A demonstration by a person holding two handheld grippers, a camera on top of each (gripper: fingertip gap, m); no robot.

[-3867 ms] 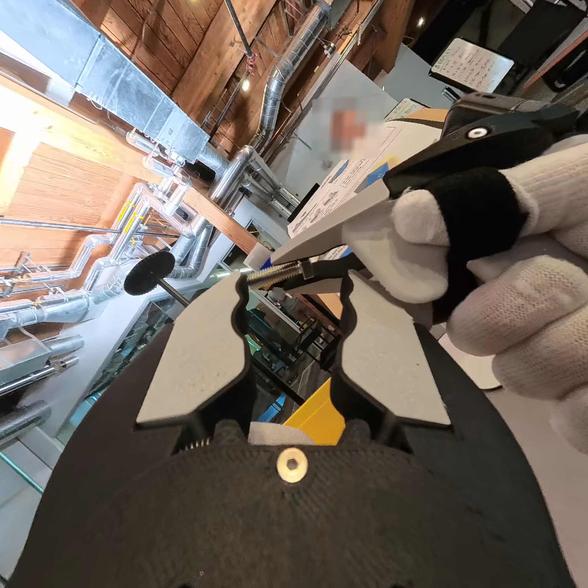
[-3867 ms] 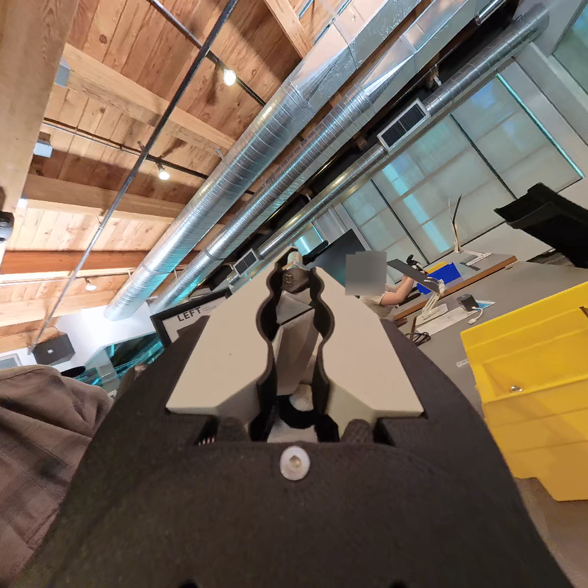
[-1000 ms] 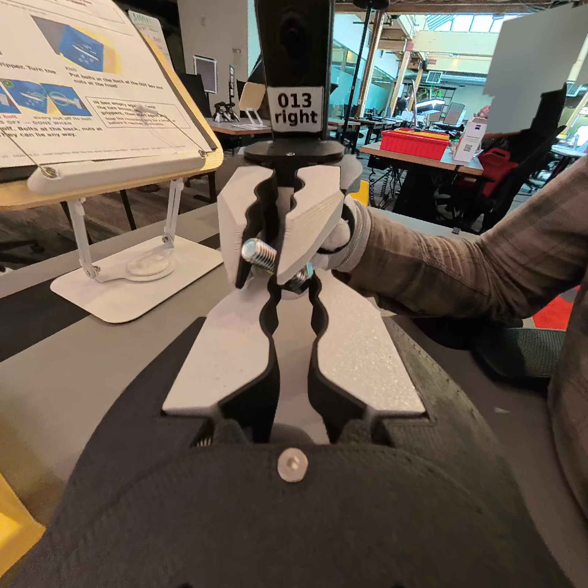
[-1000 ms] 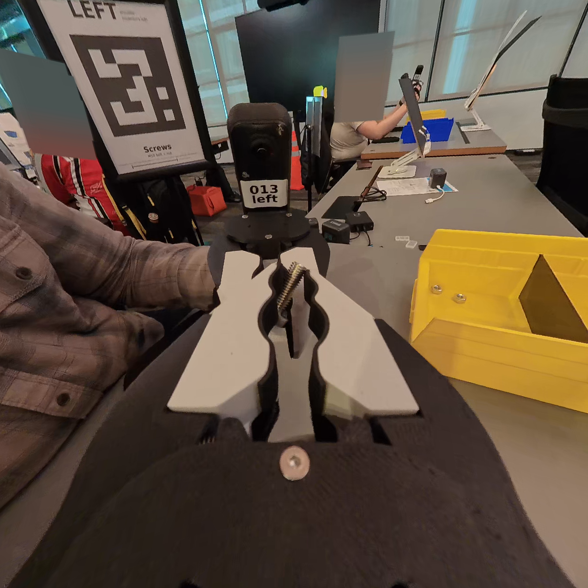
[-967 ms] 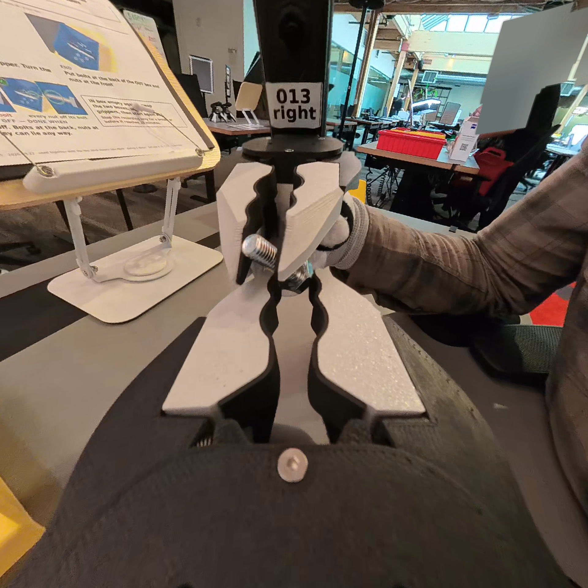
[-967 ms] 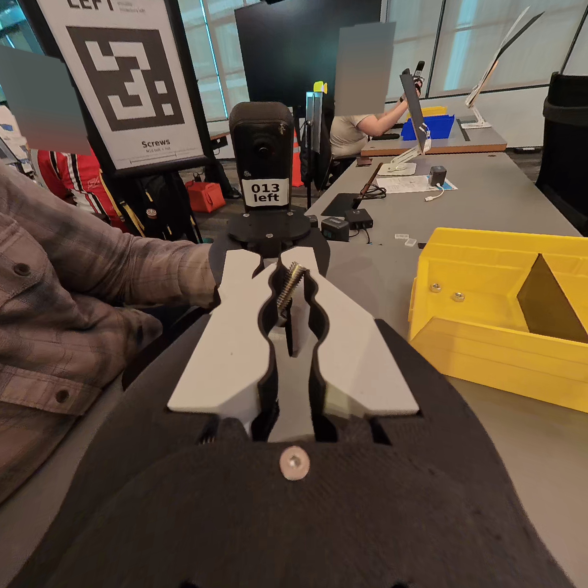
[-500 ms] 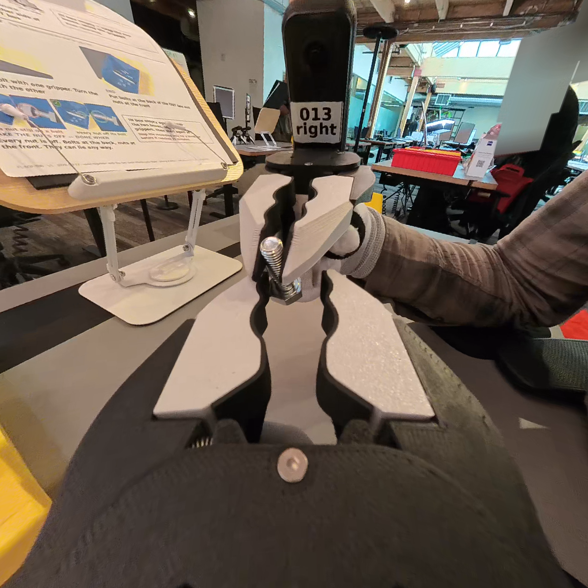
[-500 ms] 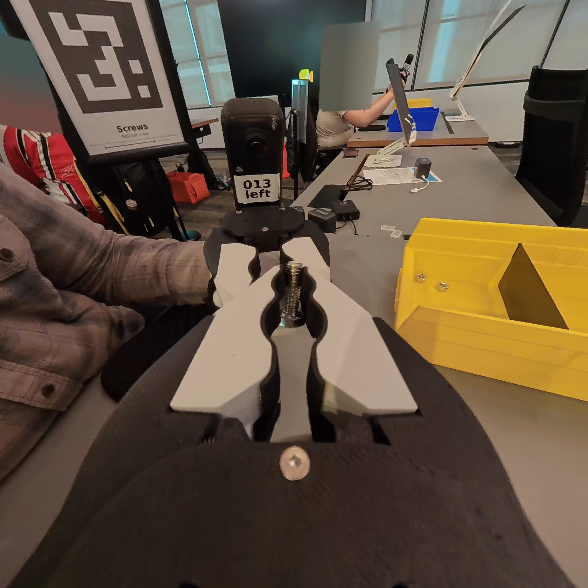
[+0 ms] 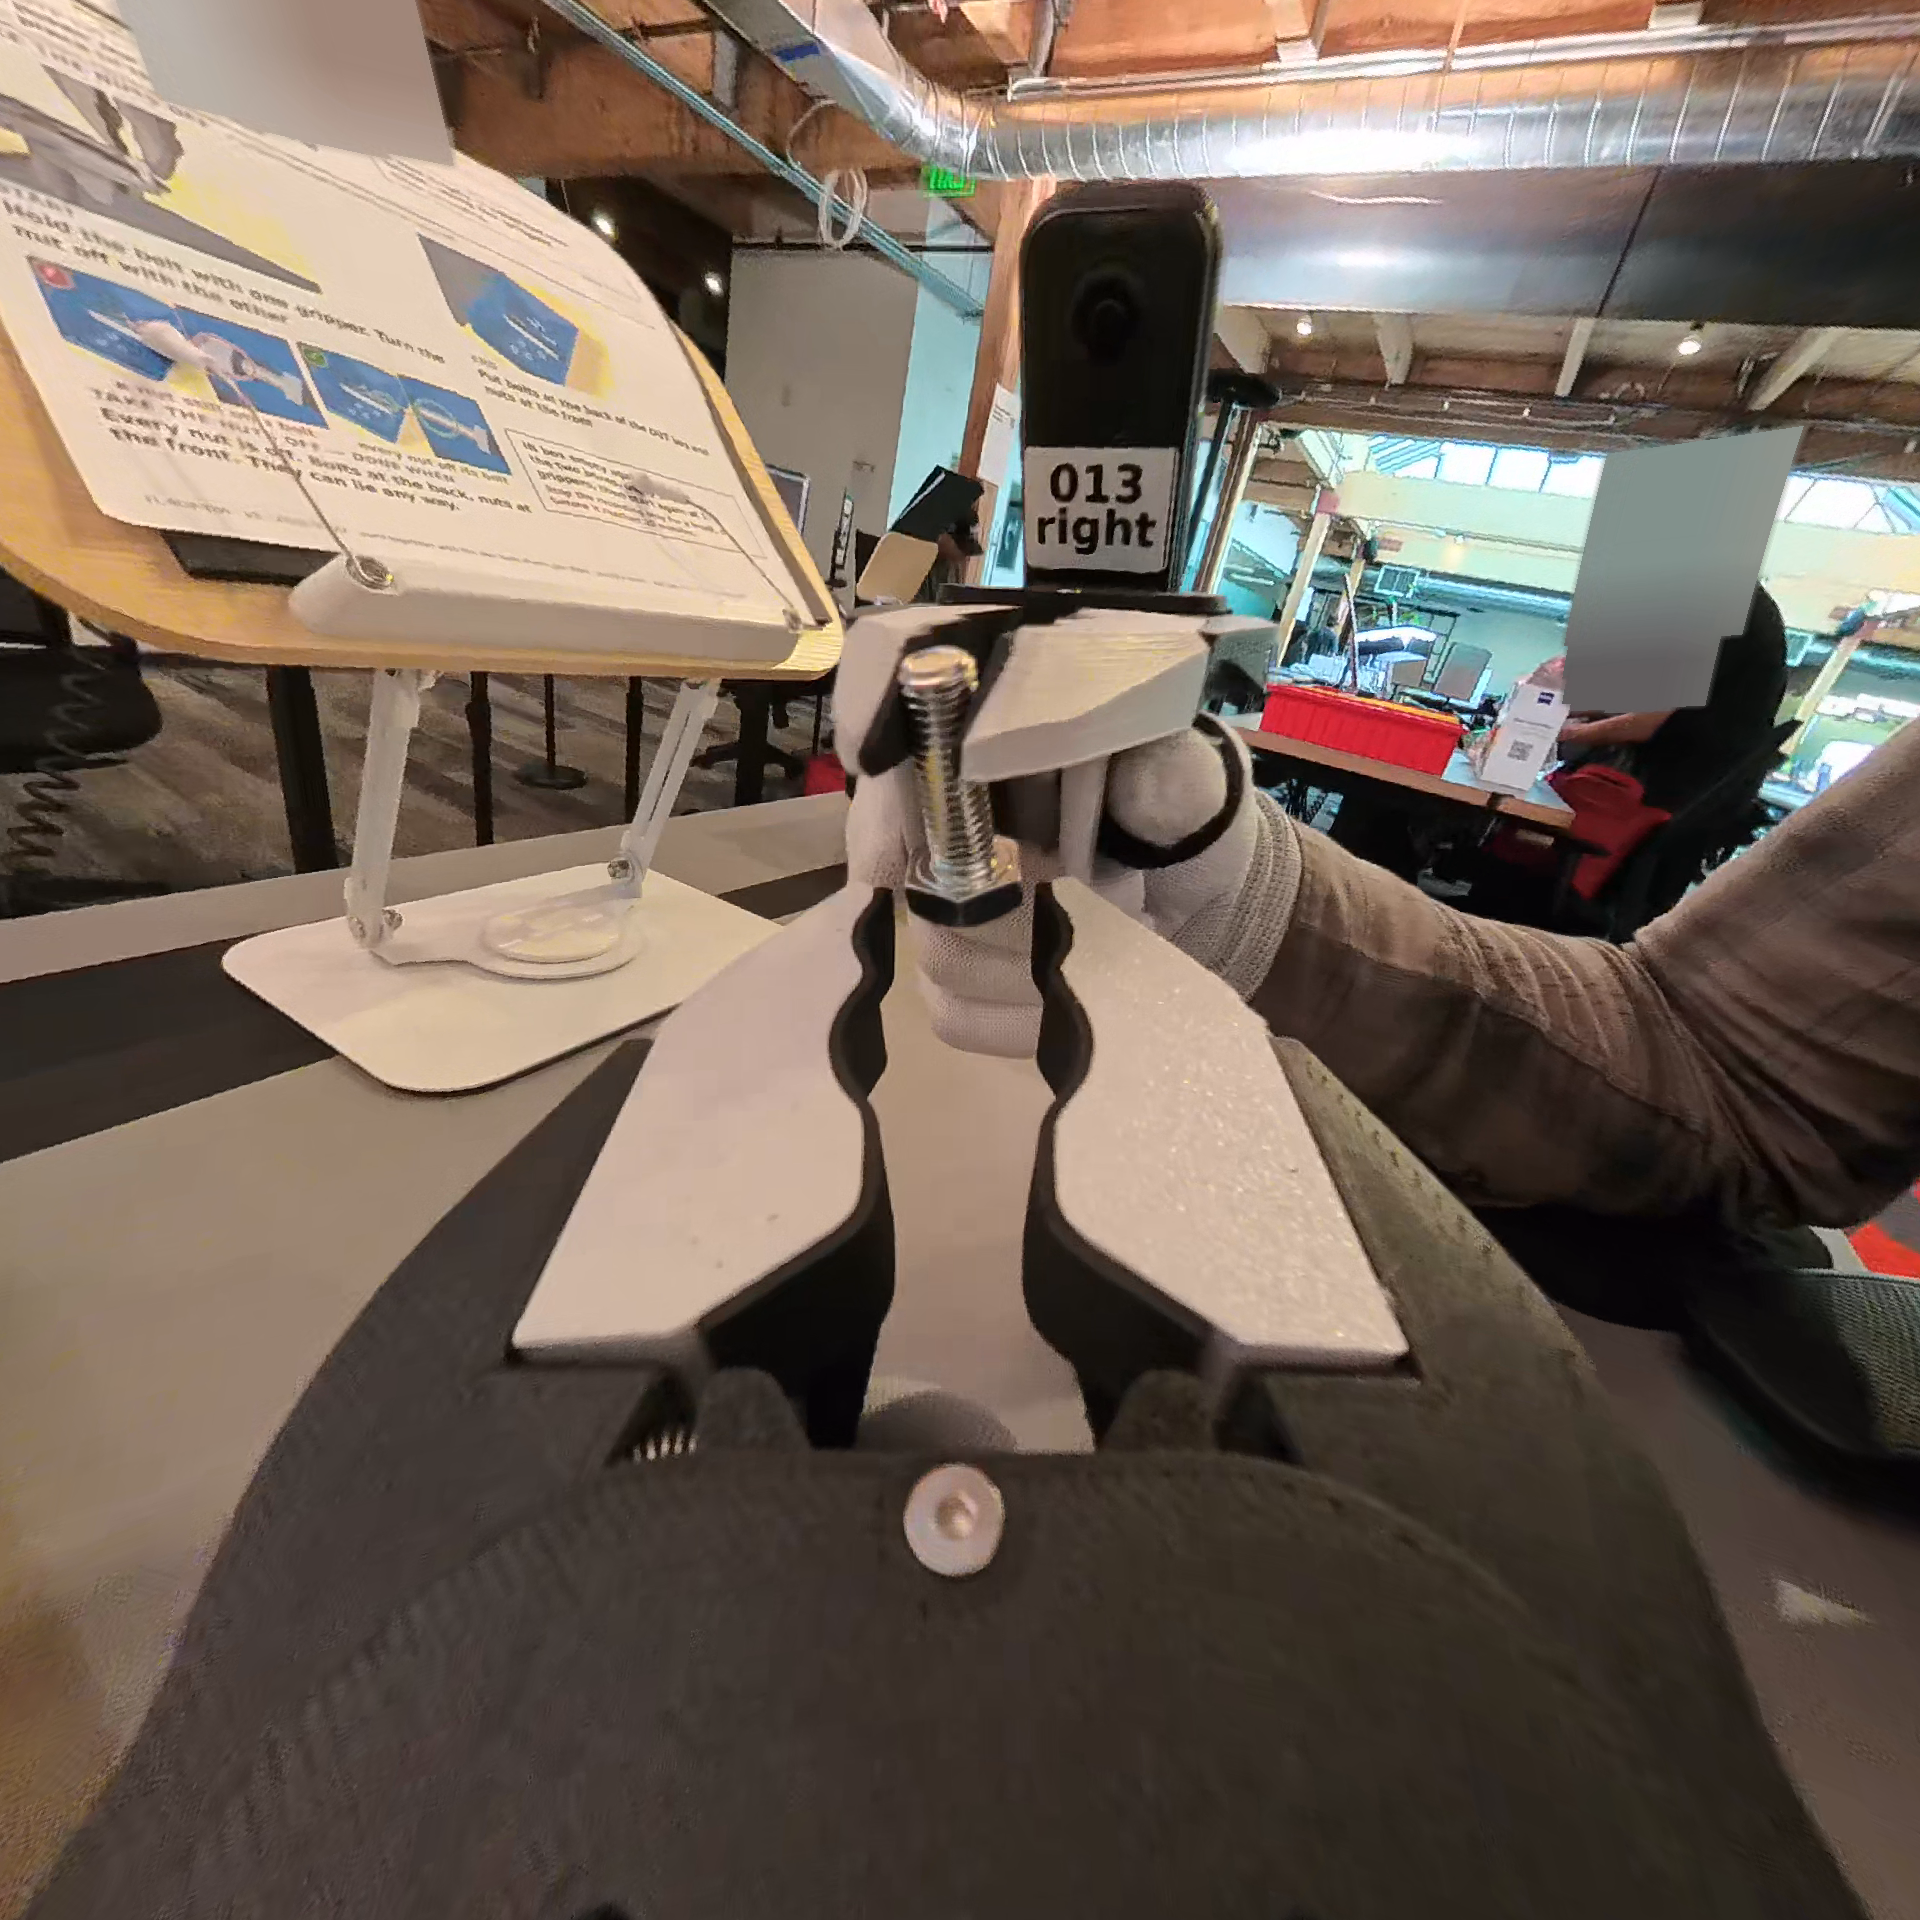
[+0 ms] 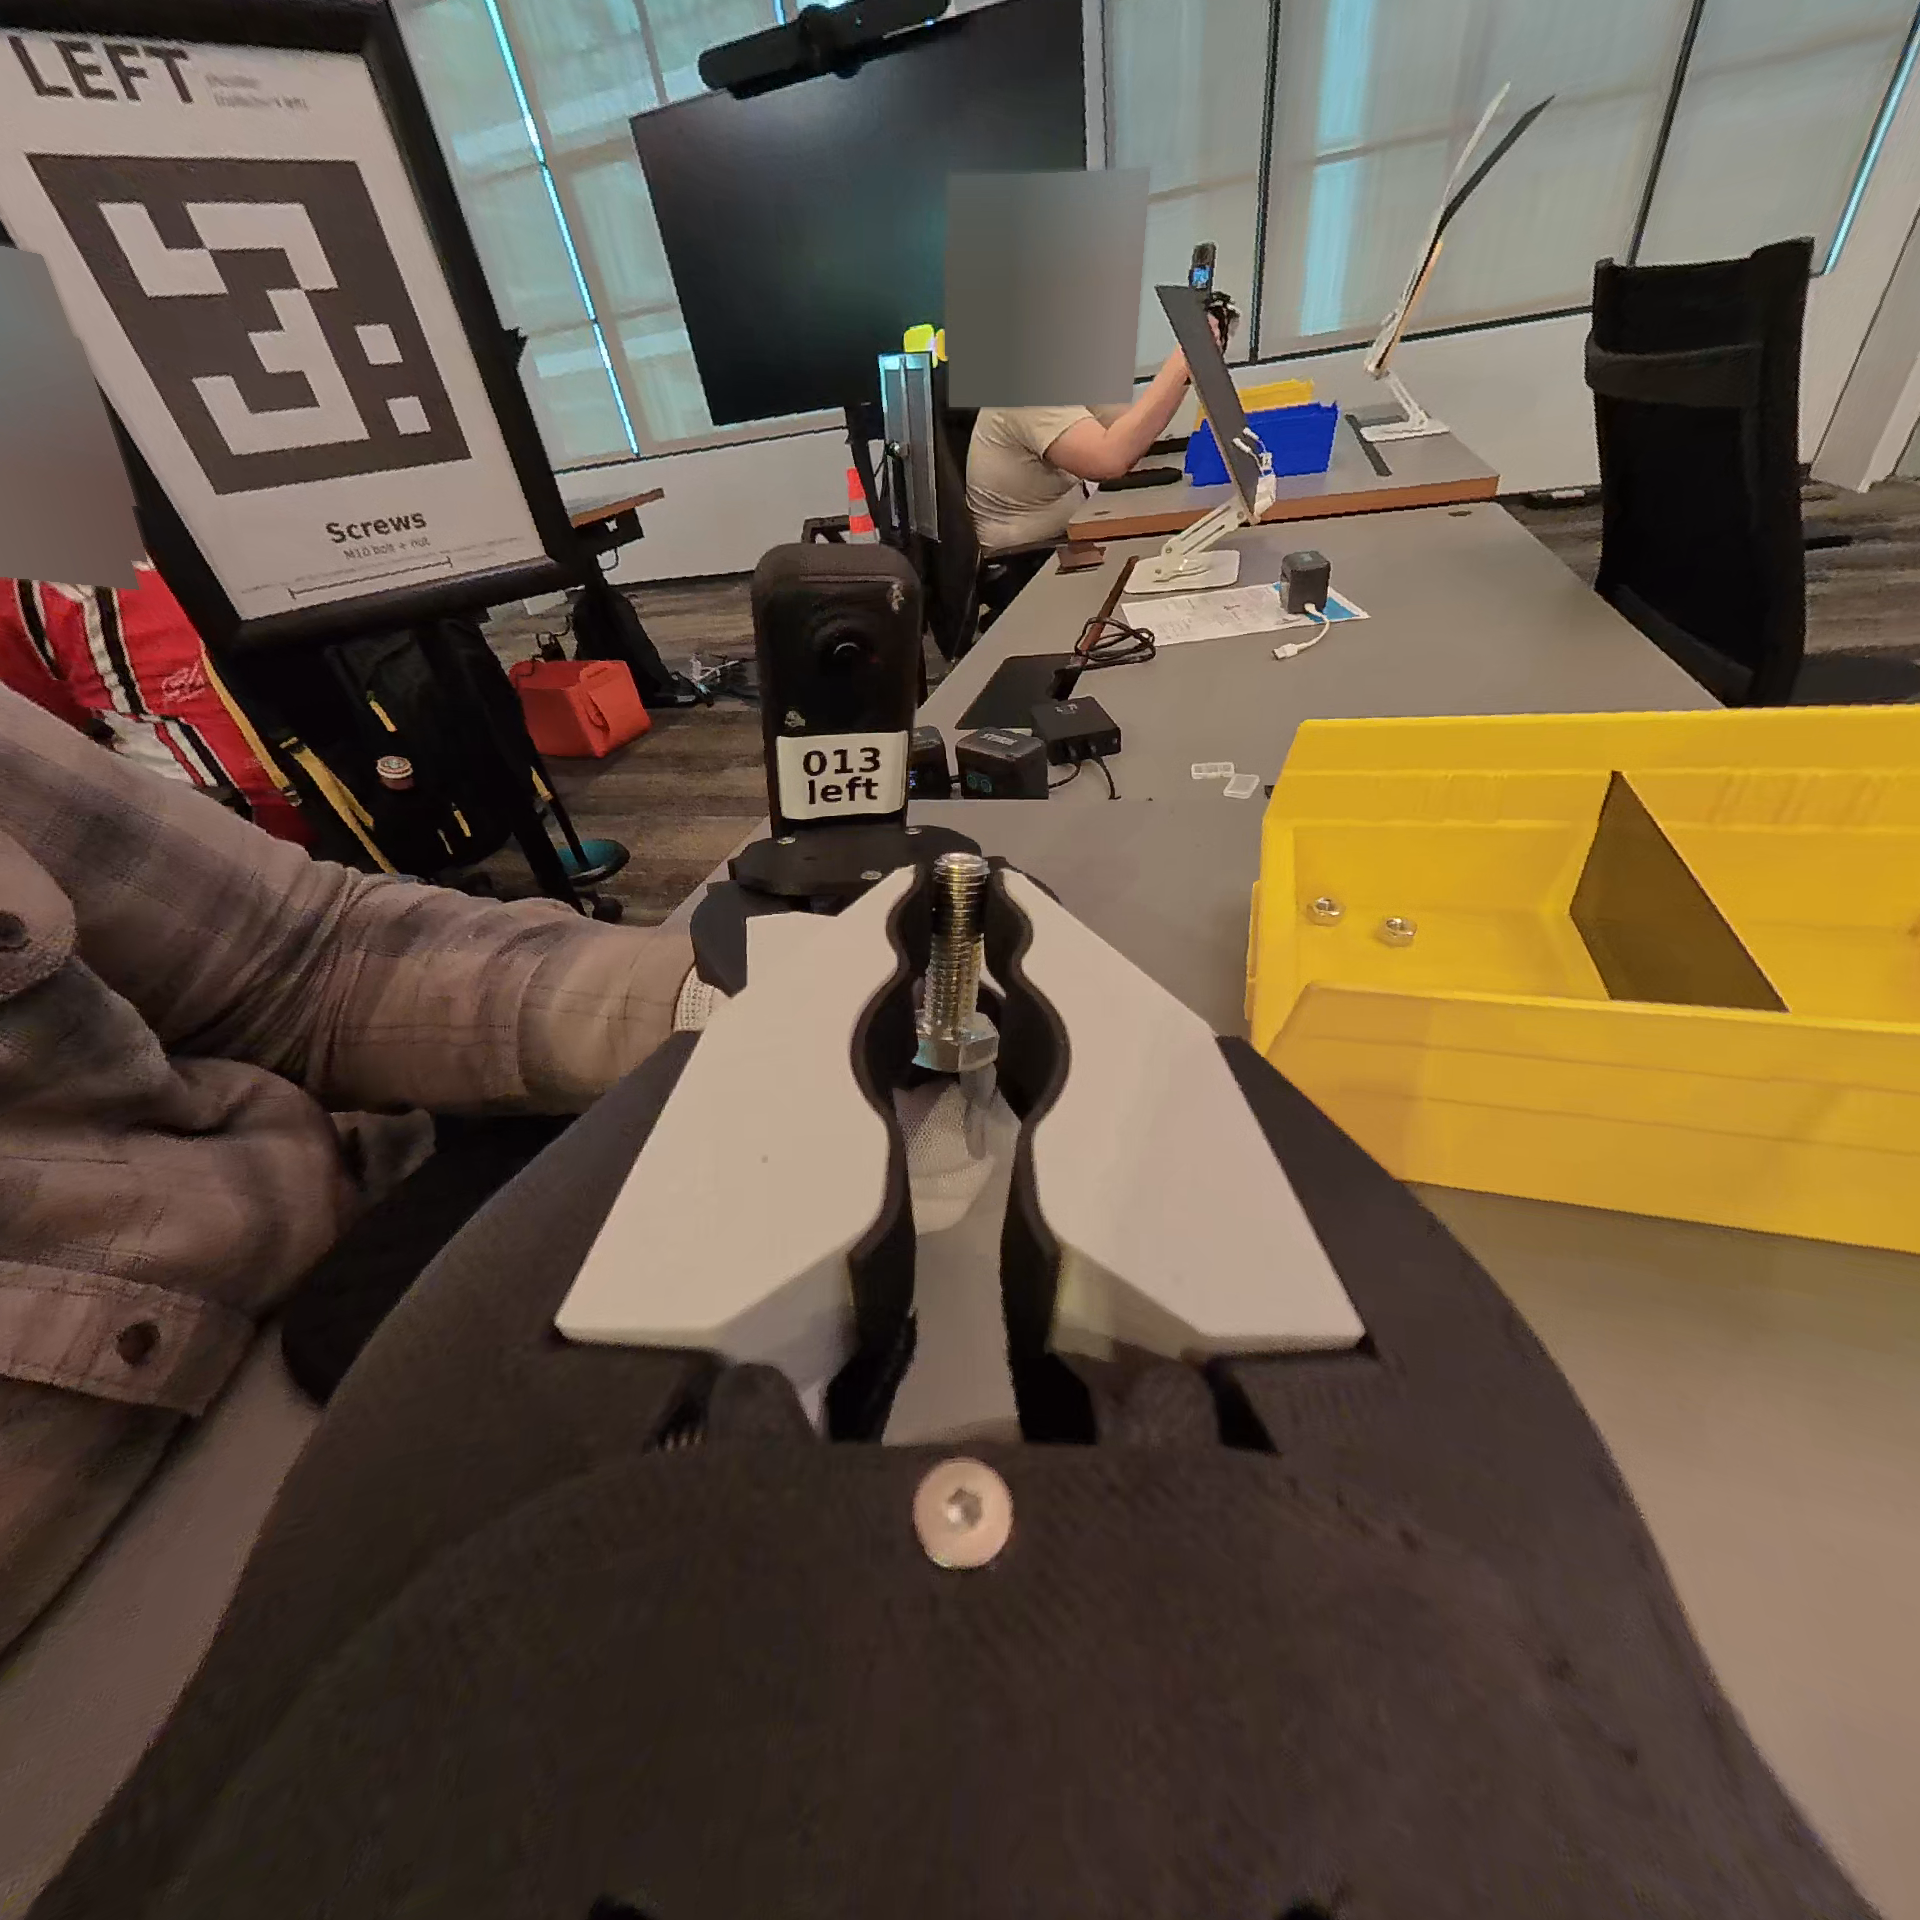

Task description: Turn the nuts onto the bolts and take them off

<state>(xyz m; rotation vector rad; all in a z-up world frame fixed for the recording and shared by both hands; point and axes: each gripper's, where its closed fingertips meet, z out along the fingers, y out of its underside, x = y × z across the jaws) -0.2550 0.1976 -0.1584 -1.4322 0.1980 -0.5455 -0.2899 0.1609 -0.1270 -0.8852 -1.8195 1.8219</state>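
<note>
Grey table [image 10: 1507,644], mid-air above it: bolt [image 9: 940,769] swung from slanted to upright in my right tongs [image 9: 1023,717], clamped near its rounded end; left tongs [image 9: 961,930] grip its nut [image 9: 961,899], so turning proceeds.

Silver bolt [image 9: 940,764] upright, hex nut [image 9: 961,902] at its lower end, two loose nuts [image 10: 1359,921] in yellow bin [image 10: 1558,1112]

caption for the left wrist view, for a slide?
Right gripper pinches a silver threaded bolt upright; left gripper closes on its hex nut.
</note>
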